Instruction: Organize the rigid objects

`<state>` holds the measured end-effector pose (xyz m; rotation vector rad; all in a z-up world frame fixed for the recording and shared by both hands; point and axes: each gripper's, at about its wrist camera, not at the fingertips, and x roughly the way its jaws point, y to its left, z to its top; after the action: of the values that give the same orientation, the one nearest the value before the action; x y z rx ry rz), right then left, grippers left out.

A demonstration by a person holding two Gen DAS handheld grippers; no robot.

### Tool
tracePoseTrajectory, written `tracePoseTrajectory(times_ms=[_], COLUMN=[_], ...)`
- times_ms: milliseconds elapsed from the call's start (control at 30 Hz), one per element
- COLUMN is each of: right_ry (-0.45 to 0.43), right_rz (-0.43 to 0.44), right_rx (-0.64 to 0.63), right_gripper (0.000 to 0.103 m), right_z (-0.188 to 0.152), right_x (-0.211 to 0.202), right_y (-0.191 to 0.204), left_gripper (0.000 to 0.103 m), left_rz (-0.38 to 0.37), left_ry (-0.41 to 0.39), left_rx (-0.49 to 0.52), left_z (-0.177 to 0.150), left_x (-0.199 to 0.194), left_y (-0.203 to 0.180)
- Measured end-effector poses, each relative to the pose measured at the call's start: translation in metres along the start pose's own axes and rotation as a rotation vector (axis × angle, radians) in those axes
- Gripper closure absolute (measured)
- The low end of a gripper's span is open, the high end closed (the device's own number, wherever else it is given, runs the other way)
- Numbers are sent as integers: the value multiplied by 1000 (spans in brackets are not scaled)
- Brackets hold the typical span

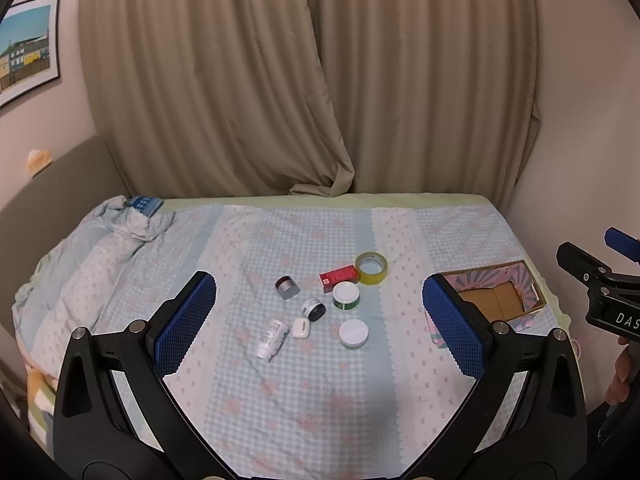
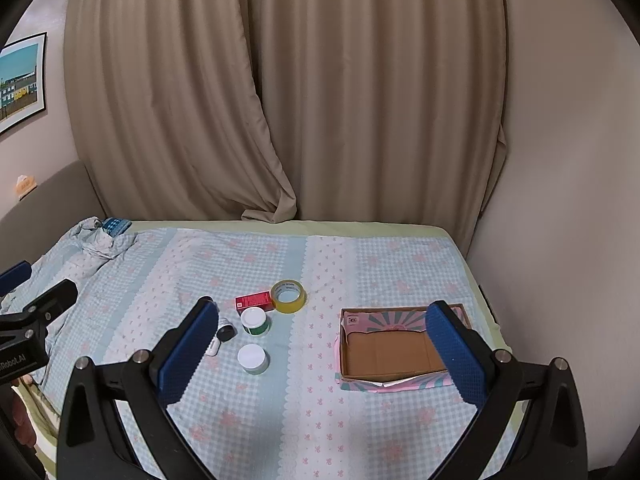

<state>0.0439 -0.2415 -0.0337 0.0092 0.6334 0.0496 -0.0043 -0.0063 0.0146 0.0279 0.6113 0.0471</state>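
1. Setup: bed (image 1: 400,420) w/ checked blue-pink cover serves as work surface; beige curtain (image 1: 320,80) behind.
2. Items, all loose in a cluster mid-bed: tape roll (image 1: 371,267), red box (image 1: 338,278) touching it, green jar (image 1: 346,296) w/ white lid just in front, second white-lid jar (image 1: 353,333) nearer camera, silver jar (image 1: 287,287), small black-white pot (image 1: 313,309) on its side, white earbud case (image 1: 301,327), white tube (image 1: 272,339) lying flat.
3. Target (judged): open cardboard box (image 2: 386,354) w/ pink-teal patterned walls, to the right of cluster, well apart. Interior shows bare brown bottom, nothing inside as far as visible.
4. Left tongs (image 1: 320,322): spread wide, nothing between the pads, hovering above bed, aimed at cluster.
5. Right tongs (image 2: 320,354): likewise spread wide & unloaded; box sits near its right finger in view.
6. Progress: approx. nil. No item in box; all eight left to move.
7. Next (est.): pick nearest jar or tube first. Risk: round jars may roll on soft cover.
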Motion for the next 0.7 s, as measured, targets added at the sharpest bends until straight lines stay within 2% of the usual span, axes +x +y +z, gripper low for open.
tracePoseTrajectory(times_ms=[700], right_ry=[-6], right_rz=[0], right_rx=[-1], right_gripper=[0], right_z=[-2], right_x=[2], right_y=[1], left_gripper=[1], left_rz=[-10], left_ry=[-1], left_rx=[1], left_z=[-2], left_x=[2], left_y=[-1])
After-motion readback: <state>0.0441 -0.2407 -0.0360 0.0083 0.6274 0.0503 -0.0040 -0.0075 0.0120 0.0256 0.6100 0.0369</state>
